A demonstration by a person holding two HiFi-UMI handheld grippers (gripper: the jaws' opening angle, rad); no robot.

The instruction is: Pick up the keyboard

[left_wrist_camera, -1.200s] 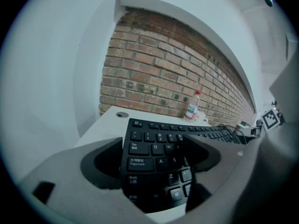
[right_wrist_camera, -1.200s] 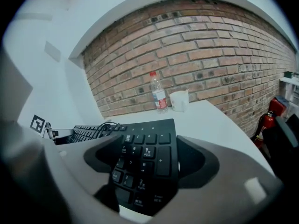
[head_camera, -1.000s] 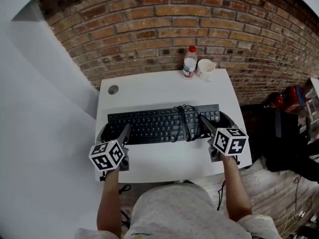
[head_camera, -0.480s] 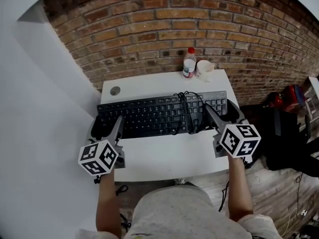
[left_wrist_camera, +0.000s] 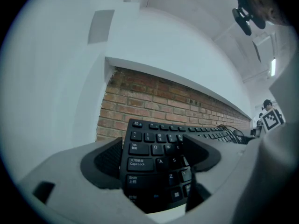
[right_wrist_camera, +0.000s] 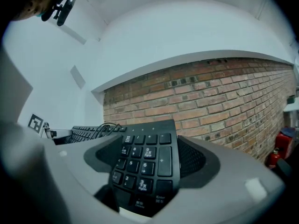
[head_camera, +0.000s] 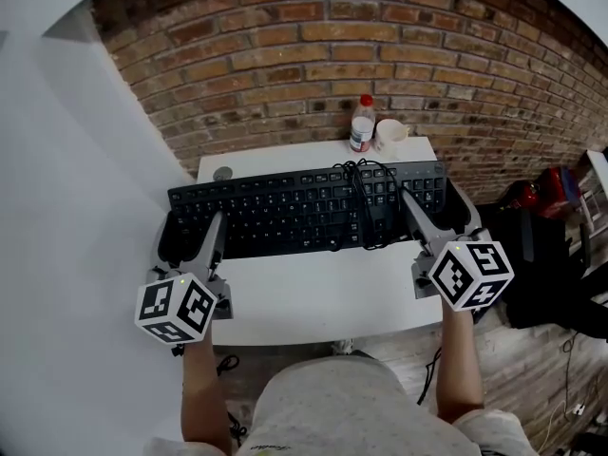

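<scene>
Because one grip would tip the long black plastic keyboard, the left gripper and right gripper clamp opposite ends.

white table stands against a brick wall | bottle with a red cap at the table's back edge | white cup just beside it, on its right | small round grey spot at back left corner | red thing down at far right, too blurry to tell
</scene>
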